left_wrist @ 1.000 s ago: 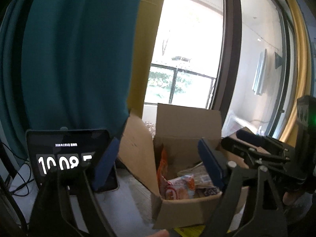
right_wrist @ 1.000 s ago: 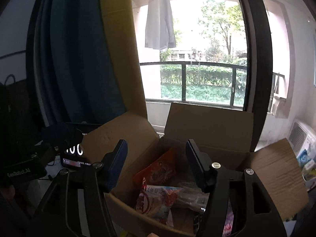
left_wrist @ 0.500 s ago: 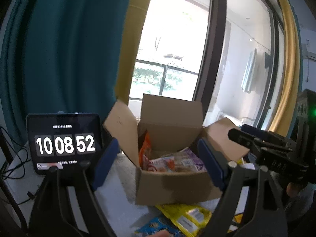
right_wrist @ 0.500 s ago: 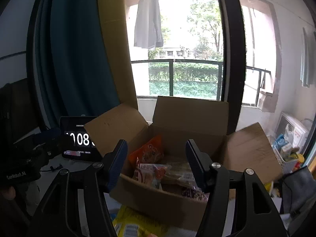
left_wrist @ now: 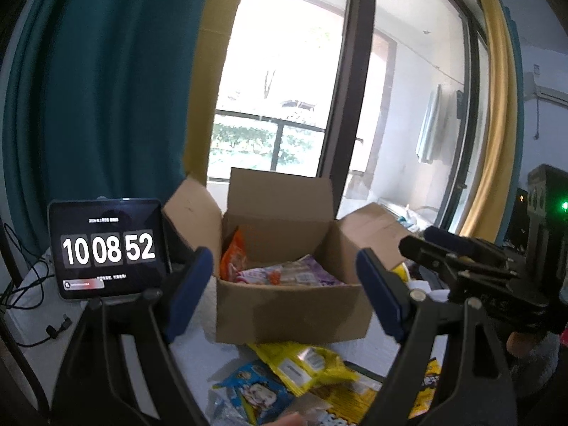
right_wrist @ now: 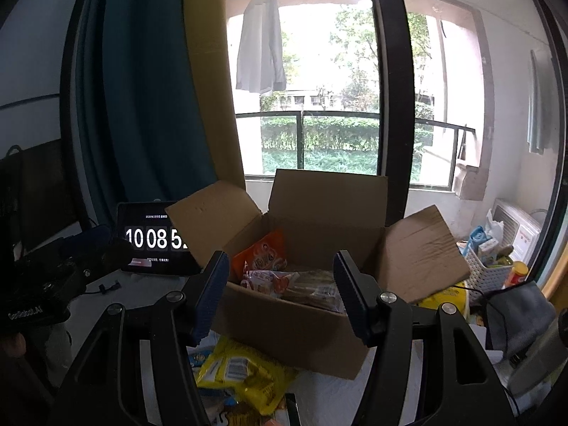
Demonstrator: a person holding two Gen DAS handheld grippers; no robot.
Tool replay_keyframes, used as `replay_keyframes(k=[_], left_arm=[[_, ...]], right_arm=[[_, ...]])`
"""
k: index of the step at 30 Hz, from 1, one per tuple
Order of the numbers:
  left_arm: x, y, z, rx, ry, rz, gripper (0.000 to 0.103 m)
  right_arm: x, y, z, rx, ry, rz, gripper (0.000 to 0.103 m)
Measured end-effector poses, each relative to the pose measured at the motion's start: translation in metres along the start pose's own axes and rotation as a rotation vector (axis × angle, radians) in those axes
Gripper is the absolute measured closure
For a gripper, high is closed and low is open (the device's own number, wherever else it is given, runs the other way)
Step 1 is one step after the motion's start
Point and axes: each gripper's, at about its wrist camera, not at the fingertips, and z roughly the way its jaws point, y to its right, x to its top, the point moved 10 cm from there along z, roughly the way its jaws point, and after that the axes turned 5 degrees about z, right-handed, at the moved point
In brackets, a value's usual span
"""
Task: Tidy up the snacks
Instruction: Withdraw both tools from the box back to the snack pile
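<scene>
- Already I count several packets inside the cardboard box point(right_wrist: 301, 323) at centre frame: an orange packet point(right_wrist: 264, 255) leans on its left wall.
- Loose ones remain on the desk point(left_wrist: 198, 351), lower frame: a yellow packet point(right_wrist: 245, 372) and a blue packet point(left_wrist: 255, 396).
- My left gripper point(left_wrist: 284, 294) and right gripper point(right_wrist: 280, 294) have jaws open, holding nothing.

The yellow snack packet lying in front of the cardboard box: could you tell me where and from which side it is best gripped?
Judging by its pose, take the yellow snack packet by a free flat edge, coming down from above on the near side. It lies flat and crinkled on the white table, so an edge pinches more readily than the puffy middle. The cardboard box blocks the far side. Both tongs are open and empty.
</scene>
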Motion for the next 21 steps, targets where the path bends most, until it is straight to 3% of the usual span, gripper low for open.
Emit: replay_keyframes(k=[11, 21], left_arm=[[-0.016, 0.04, -0.014, 0.004, -0.031, 0.033, 0.019], [-0.058, 0.08, -0.008, -0.017, -0.113, 0.031, 0.019]], right_arm=[[-0.015, 0.027, -0.049, 0.006, 0.038, 0.032, 0.039], [-0.042, 0.06, -0.073, 0.01, 0.01, 0.071, 0.039]])
